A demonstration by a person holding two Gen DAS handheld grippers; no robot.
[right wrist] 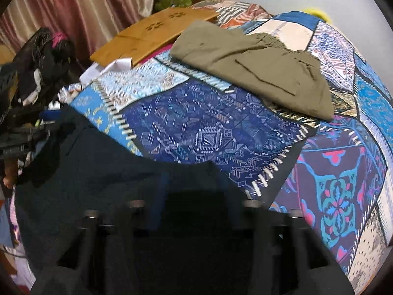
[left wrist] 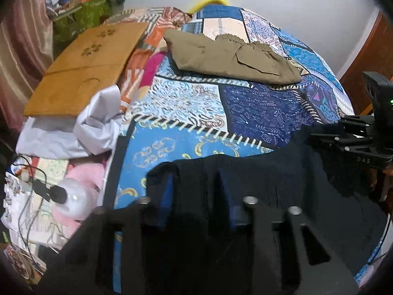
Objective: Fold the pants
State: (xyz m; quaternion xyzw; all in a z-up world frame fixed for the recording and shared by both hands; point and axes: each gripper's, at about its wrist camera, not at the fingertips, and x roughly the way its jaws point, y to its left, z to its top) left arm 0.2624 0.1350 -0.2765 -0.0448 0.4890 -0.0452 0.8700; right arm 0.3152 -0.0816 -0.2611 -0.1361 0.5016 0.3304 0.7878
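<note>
While both claws are pointing steeply down over the near edge of the bed [left wrist: 186,113], the dark pants [left wrist: 282,172] are lying on the patchwork bedspread [right wrist: 216,132] just in front of them, spread across the near side.

Left claw [left wrist: 196,206]: its jaws are standing narrowly apart, with a bunched fold of the dark pants sitting between the fingers [left wrist: 167,196]. The fabric is filling the gap, and the pads are appearing to press on it.

Right claw [right wrist: 194,211]: its jaws are nearly closed, and dark cloth from the same pants is lying between and over the fingertips. The view there is dark and blurred, so contact of the pads is not showing clearly; the narrow gap is fitting a pinch on the fabric. In the left wrist view the right claw is appearing at the right edge, sitting on the far end of the pants.

Other items on the bed:
- Olive pants [right wrist: 253,66] are lying folded further back, well apart from the dark pants.
- A flat brown cardboard box [left wrist: 86,66] is resting to the left, beside crumpled white sheeting [left wrist: 93,123].
</note>
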